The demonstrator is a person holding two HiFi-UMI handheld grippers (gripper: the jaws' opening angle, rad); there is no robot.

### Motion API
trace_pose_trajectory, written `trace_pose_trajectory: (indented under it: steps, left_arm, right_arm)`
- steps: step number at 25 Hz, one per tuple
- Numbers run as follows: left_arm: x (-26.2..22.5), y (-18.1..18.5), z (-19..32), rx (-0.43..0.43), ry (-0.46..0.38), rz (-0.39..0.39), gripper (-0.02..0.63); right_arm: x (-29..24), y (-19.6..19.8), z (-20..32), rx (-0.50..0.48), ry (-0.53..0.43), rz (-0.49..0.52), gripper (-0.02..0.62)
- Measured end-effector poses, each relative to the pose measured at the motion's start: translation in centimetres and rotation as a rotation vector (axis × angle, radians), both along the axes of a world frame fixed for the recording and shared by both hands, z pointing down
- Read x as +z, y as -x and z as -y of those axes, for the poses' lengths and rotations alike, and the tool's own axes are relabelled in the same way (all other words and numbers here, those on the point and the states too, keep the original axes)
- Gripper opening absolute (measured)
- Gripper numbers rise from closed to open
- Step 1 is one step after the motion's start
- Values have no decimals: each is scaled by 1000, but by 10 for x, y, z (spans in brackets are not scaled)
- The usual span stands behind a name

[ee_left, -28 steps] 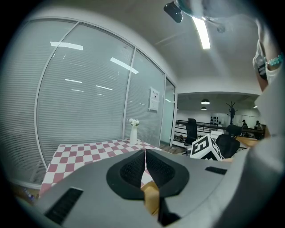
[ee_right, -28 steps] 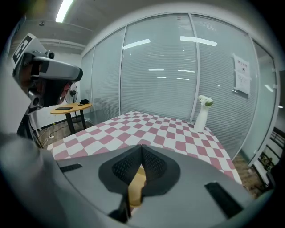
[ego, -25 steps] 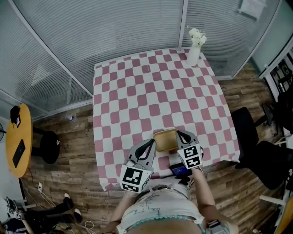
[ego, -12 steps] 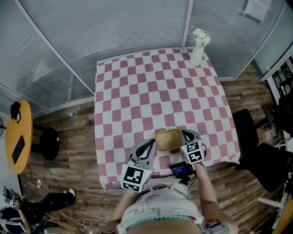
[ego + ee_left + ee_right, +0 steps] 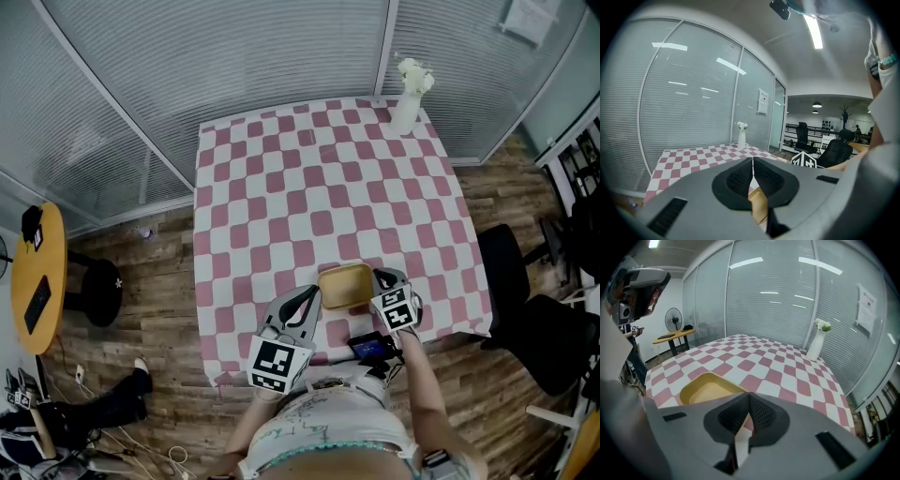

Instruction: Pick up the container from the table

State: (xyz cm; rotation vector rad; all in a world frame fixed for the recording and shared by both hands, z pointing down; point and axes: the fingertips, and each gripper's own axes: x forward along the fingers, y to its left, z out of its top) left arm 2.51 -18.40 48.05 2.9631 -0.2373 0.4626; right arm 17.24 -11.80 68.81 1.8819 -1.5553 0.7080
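Fingers (image 5: 738, 178) of the left gripper (image 5: 312, 293) are pressed together, their dark ribbed pads meeting at the tips with nothing seen between them. Through the slit lower down, a strip of the container (image 5: 344, 286) shows tan. The right gripper (image 5: 375, 275) has its fingers (image 5: 761, 416) closed just the same. Its tips sit right at the container's near corner, and only pale cloth shows in the gap behind the pads.

From the head view the yellow container is shallow, rectangular and empty. It rests on the worktop (image 5: 281, 187), which is covered in a pink-and-white checked cloth, close to the edge where the person stands. The left gripper lies just beside the container's left rim and the right gripper against its right rim, so the container sits between the two. A white vase (image 5: 410, 89) with pale flowers stands well apart from the container, at the worktop's far right corner.
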Motion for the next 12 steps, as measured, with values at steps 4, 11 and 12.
trace_pose_trajectory:
  steps: [4,11,12]
  left_arm:
    - [2,0,-1,7,6,13,18]
    - [5,2,1,2,12,20,18]
    - [5,2,1,4,12,20,18]
  right_arm:
    - [8,2,0,-5,18,13,-6]
    - [22,3,-3,23,46,48,-6]
    - [25,2,-4,29,53,53,9]
